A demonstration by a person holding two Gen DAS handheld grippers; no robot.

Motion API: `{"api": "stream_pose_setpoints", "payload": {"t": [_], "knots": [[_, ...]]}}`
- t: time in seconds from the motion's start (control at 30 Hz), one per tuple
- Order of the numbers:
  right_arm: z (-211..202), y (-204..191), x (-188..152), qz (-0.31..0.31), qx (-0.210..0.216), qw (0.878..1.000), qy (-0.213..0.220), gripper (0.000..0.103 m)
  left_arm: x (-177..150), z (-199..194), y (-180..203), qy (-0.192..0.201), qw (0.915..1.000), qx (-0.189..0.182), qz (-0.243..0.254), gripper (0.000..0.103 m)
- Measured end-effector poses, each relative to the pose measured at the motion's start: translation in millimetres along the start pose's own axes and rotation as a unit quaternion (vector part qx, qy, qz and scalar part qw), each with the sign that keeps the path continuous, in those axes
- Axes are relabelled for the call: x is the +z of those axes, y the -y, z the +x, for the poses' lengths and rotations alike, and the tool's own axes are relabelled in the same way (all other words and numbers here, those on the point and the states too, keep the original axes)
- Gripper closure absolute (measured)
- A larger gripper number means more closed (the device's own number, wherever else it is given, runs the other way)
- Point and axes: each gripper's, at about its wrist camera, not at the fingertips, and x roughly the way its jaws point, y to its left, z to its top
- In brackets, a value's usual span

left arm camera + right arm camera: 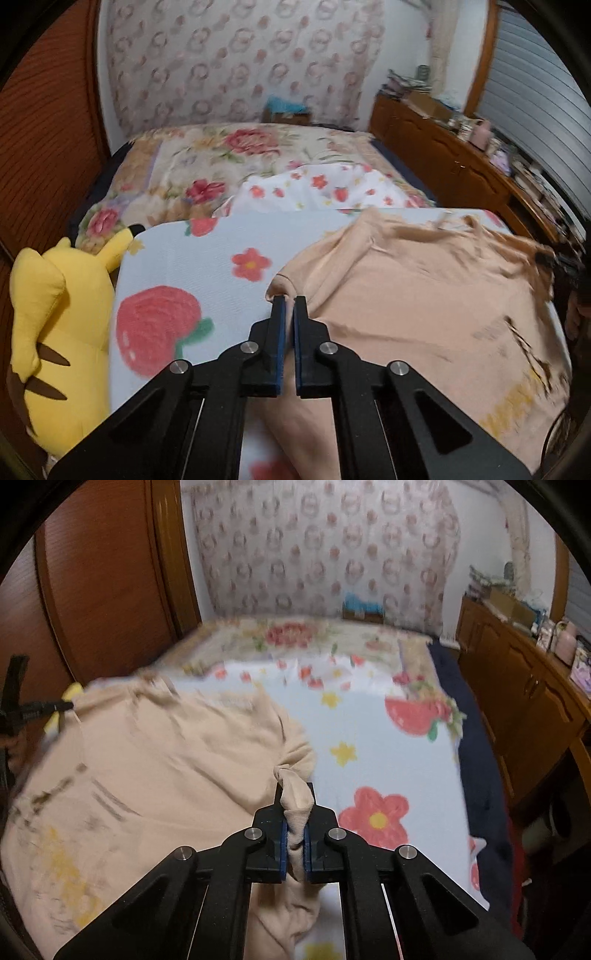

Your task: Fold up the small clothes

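Note:
A peach shirt (424, 295) with a dark and yellow print lies spread over the light blue strawberry blanket (207, 266). My left gripper (290, 301) is shut on the shirt's left edge, lifting a small fold. In the right wrist view the shirt (147, 760) fills the left side. My right gripper (295, 797) is shut on a bunched piece of the shirt's right edge, which sticks up between the fingers. The left gripper (55, 705) shows at the far left, pinching the opposite edge.
A yellow plush toy (55, 325) lies to the left of the blanket. A floral quilt (207, 162) covers the far bed. A wooden cabinet (524, 701) with clutter on top runs along the right. A wooden door (103, 576) stands at the left.

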Motion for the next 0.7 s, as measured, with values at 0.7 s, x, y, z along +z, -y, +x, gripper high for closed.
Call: {"api": "stream_pose_setpoints", "payload": {"t": [0.7], "knots": [[-199.0, -33.9, -103.4, -0.027, 0.031, 0.998, 0.056, 0.097, -127.8, -179.8, 28.9, 0.09, 0.9958, -0.009, 0.016, 0.099]]}}
